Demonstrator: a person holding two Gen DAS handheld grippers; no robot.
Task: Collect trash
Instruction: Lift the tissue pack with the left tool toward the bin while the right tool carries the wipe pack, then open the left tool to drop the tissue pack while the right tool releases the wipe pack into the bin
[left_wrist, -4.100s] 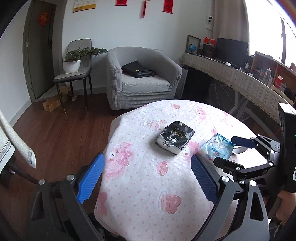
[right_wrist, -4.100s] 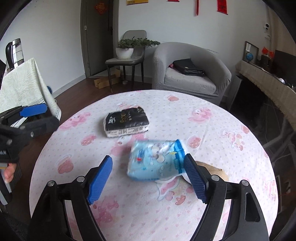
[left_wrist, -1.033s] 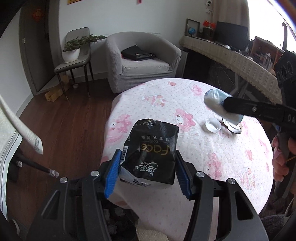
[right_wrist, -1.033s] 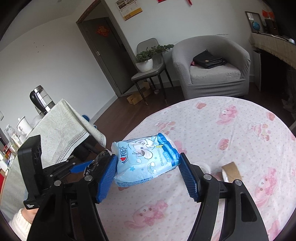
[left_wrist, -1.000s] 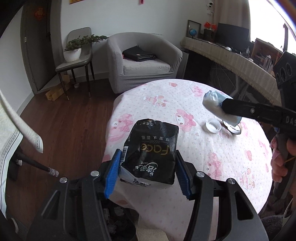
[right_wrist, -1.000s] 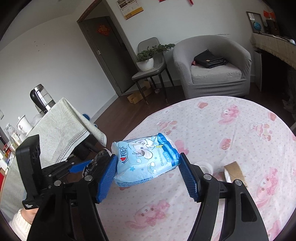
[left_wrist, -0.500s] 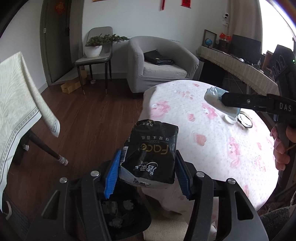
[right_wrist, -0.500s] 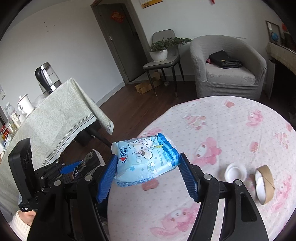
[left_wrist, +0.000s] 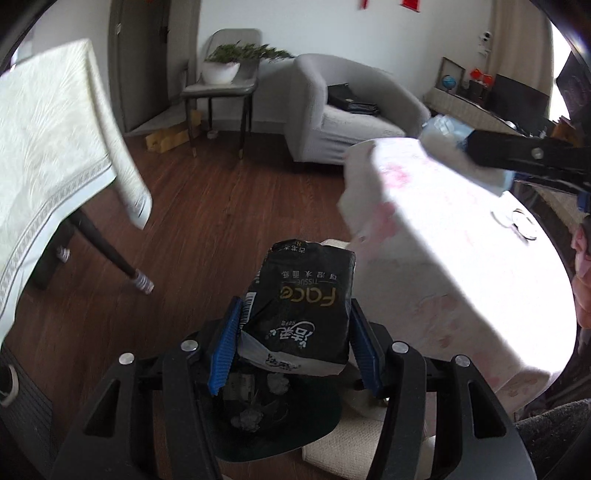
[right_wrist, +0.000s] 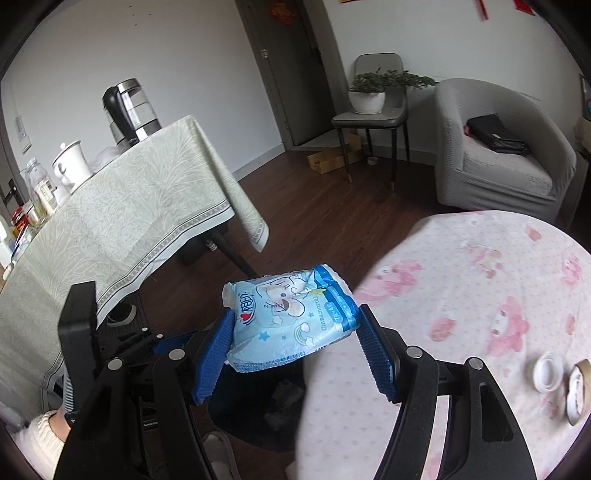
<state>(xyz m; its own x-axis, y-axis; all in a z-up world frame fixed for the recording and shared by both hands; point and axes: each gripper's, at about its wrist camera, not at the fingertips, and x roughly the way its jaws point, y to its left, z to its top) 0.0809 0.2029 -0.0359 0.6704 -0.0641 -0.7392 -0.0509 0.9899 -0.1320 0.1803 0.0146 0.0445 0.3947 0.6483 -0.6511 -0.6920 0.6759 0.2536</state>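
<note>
My left gripper is shut on a black tissue pack and holds it above a black trash bin on the floor. The bin holds crumpled paper. My right gripper is shut on a light blue wipes pack at the round table's left edge, above and to the right of the same bin. The right gripper with the blue pack also shows at the upper right of the left wrist view. The left gripper's body shows at the lower left of the right wrist view.
A round table with a pink cartoon cloth carries a white lid and a tape roll. A second table with a pale green cloth stands left, with a kettle. A grey armchair and chair with plant stand behind.
Both grippers have swung left, off the round table and toward the floor. The black bin has come further into view under the left gripper. Both packs stay held.
</note>
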